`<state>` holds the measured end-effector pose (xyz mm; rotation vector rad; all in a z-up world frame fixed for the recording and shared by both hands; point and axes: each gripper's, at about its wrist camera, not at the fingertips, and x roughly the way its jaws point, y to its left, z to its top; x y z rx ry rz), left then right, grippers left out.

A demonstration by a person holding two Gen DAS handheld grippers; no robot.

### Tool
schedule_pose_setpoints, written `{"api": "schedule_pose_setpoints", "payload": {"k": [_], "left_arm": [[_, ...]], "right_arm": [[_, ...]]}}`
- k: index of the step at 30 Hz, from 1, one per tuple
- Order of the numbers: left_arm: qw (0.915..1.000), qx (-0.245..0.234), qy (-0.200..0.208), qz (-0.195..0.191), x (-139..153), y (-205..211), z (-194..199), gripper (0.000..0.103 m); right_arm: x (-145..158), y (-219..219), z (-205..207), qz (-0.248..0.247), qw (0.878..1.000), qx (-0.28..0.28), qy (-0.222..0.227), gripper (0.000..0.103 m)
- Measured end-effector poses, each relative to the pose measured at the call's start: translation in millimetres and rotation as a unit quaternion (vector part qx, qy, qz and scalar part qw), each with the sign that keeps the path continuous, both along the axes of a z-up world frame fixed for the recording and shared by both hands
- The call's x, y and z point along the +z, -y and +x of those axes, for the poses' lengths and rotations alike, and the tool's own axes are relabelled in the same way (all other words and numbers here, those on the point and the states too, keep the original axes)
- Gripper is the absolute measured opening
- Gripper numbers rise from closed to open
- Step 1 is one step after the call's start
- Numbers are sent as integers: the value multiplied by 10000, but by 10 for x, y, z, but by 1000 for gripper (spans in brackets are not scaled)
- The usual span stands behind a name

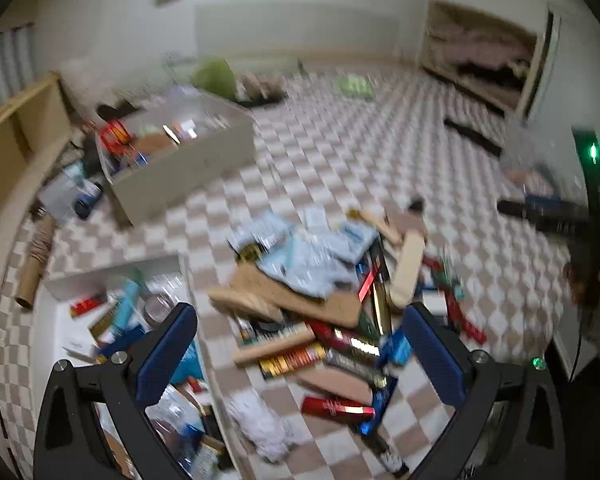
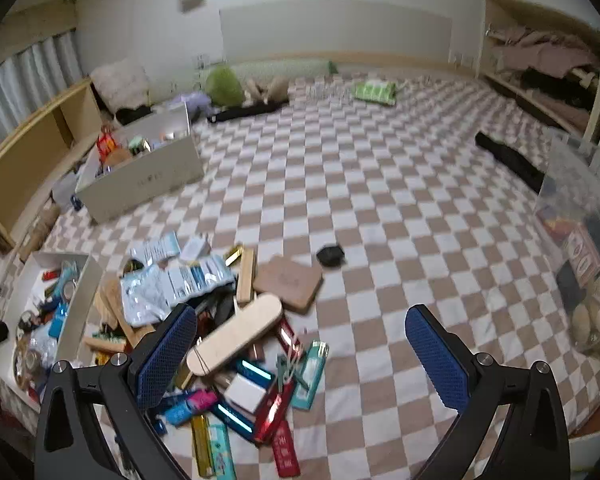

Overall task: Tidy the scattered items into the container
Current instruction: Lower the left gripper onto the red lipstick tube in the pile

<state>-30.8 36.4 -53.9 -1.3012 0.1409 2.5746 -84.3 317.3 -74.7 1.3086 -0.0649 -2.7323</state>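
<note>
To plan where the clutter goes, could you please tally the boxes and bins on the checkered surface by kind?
Open white boxes: 2, the near box and the far box
Clear plastic bin: 1
Total: 3

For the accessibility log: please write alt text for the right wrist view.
The open, empty right tool hovers over a checkered bedspread, above a heap of scattered items including a wooden board and blue packets. A white box of items sits left, a clear bin right.

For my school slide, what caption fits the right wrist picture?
Open right gripper above a messy pile on a checkered sheet.
</note>
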Motion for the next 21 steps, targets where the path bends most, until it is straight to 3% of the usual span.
{"api": "schedule_pose_setpoints", "payload": {"k": [5, 10, 15, 21], "left_arm": [[9961, -515, 508, -514, -392, -207, 89, 103], [9881, -1251, 654, -605, -596, -354, 191, 103], [9758, -1887, 1077, -258, -800, -437, 216, 103], [9640, -2133, 1584, 125, -1080, -451, 114, 103]], "right_arm": [[-264, 40, -7, -22, 9974, 145, 707, 103], [-518, -61, -36, -364, 9908, 177, 1291, 103], [-662, -278, -83, -886, 9815, -150, 1692, 103], [-659, -394, -92, -1211, 9752, -384, 1815, 103]]}}
